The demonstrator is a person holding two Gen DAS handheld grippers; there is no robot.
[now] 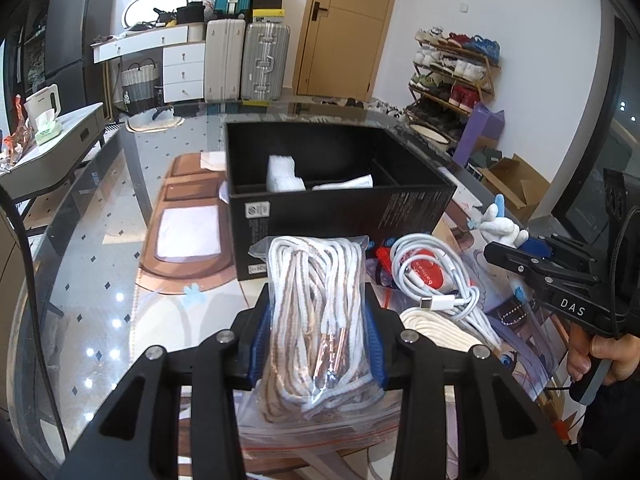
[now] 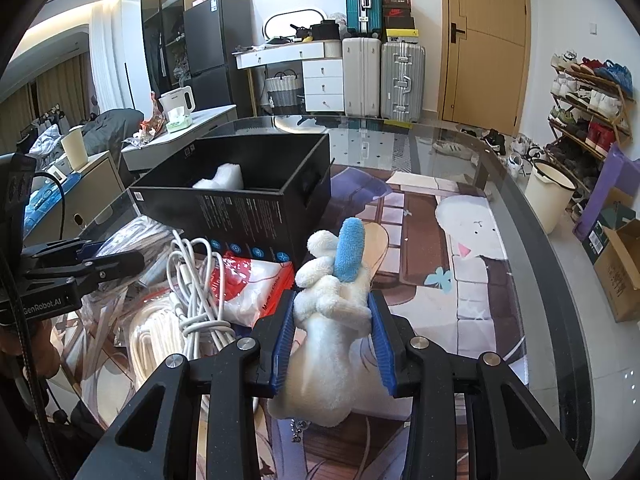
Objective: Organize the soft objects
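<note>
My left gripper (image 1: 318, 320) is shut on a clear bag of white and brown laces (image 1: 316, 312), held just in front of the open black box (image 1: 340, 208). My right gripper (image 2: 332, 328) is shut on a white plush toy with a blue ear (image 2: 332, 300), held above the table to the right of the box (image 2: 240, 204). The plush also shows in the left wrist view (image 1: 502, 224). White foam pieces (image 1: 282, 174) lie inside the box. A coiled white cable (image 1: 436, 280) and a cream rope coil (image 1: 436, 330) lie on the table between the grippers.
The glass table (image 2: 460, 240) carries a printed mat and a red and white packet (image 2: 256, 288). Beyond its edge stand suitcases (image 2: 402, 80), a shoe rack (image 2: 588, 104), a cream bucket (image 2: 548, 196) and cardboard boxes (image 2: 620, 264).
</note>
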